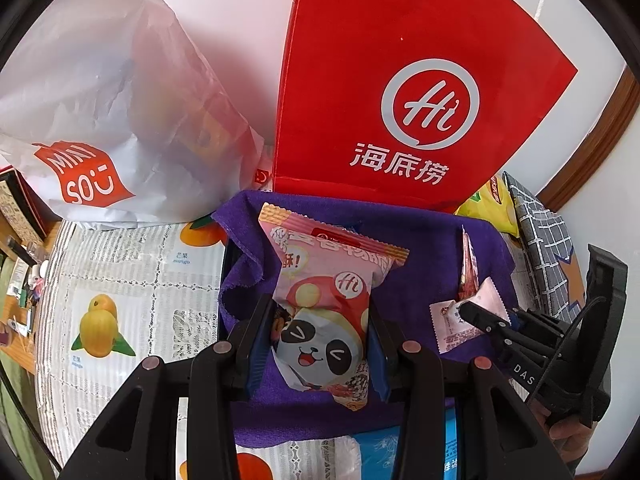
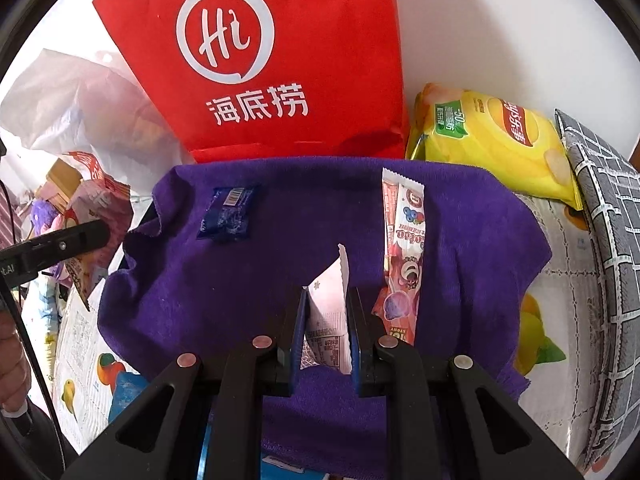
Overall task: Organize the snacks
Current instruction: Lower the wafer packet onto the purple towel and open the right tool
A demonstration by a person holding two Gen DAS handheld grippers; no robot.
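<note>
Jaws: left gripper [image 1: 318,350] clamps "Hi" panda packet [image 1: 320,312]; right gripper [image 2: 326,340] clamps pale sachet [image 2: 328,320].

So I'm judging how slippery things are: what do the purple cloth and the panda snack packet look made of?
Purple cloth: soft, matte, fuzzy fabric, probably microfibre; it wrinkles and its edges look frayed. Panda snack packet: thin printed plastic film, slightly glossy, with crimped end seals and creases.

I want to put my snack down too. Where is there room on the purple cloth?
The purple cloth is bare in the middle, between the blue packet and the strip, and in the near left corner. The right side is crowded: strip, then yellow bag behind. Both grippers already hold snacks over it.
</note>
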